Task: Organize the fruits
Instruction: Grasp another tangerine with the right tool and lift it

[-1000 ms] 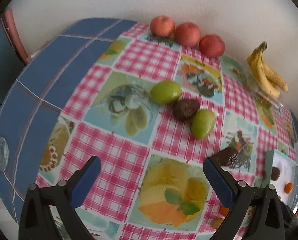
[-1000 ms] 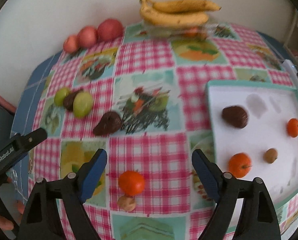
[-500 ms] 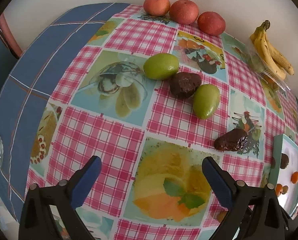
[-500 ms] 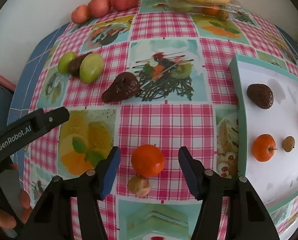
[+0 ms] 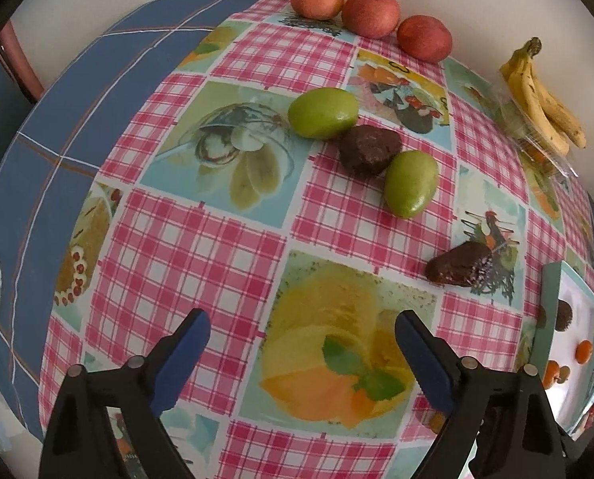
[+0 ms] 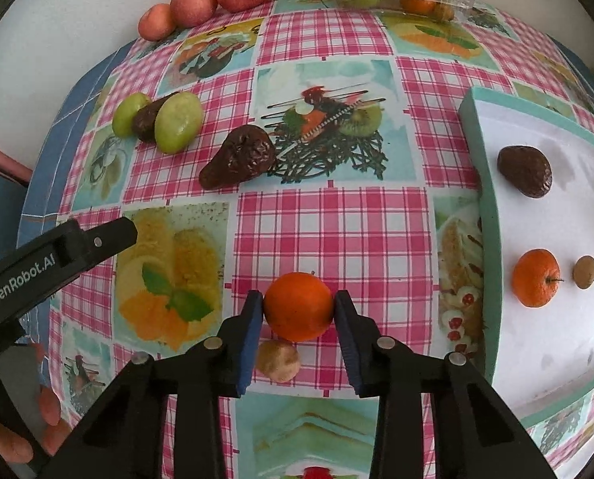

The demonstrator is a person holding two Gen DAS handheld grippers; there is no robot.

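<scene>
Right wrist view: right gripper point(image 6: 298, 307) is clamping the orange point(image 6: 298, 306) on the checked tablecloth point(image 6: 333, 223), jaws having just closed in, blue pads touching both sides. Small brown fruit point(image 6: 277, 360) is sitting just beside it, nearer the camera. White tray point(image 6: 481, 183) w/ teal rim is lying to the right, holding another orange point(image 6: 535, 278) & a dark fruit point(image 6: 525, 171). Left gripper point(image 5: 301, 359) is hanging wide apart over the cloth w/ nothing between its pads, its jaws having just narrowed a little; two green fruits point(image 5: 323, 112) are lying well ahead of it.
</scene>
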